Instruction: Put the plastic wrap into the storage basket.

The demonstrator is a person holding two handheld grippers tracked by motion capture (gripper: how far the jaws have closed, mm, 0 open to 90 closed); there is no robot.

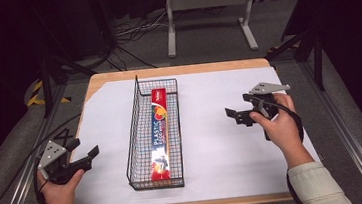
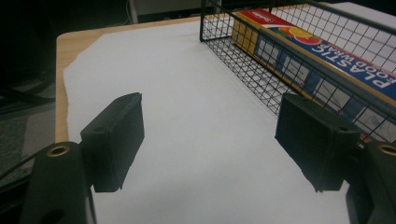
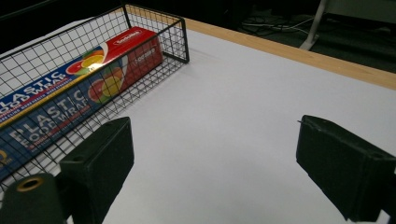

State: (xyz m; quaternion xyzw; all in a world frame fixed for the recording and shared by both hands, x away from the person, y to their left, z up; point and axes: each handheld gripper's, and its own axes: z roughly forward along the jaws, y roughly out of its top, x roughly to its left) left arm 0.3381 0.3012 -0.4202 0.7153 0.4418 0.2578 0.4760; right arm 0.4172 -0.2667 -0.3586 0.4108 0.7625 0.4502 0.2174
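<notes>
The plastic wrap box [image 1: 161, 134] lies lengthwise inside the wire basket [image 1: 133, 136] at mid-table; the left gripper [image 1: 86, 159] and right gripper [image 1: 235, 117] flank it, both with jaws wide apart, holding nothing; approach squarely, clearing the basket rim before closing.

Black wire basket [image 1: 134, 136], blue-and-red fruit-printed wrap box [image 1: 160, 134], white sheet [image 1: 213, 149], pale wood table [image 1: 111, 78]

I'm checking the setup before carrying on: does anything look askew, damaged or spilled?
Little stands out. The plastic wrap box lies flat in the wire basket. The white sheet has its far left corner cut off, baring the wooden table.
</notes>
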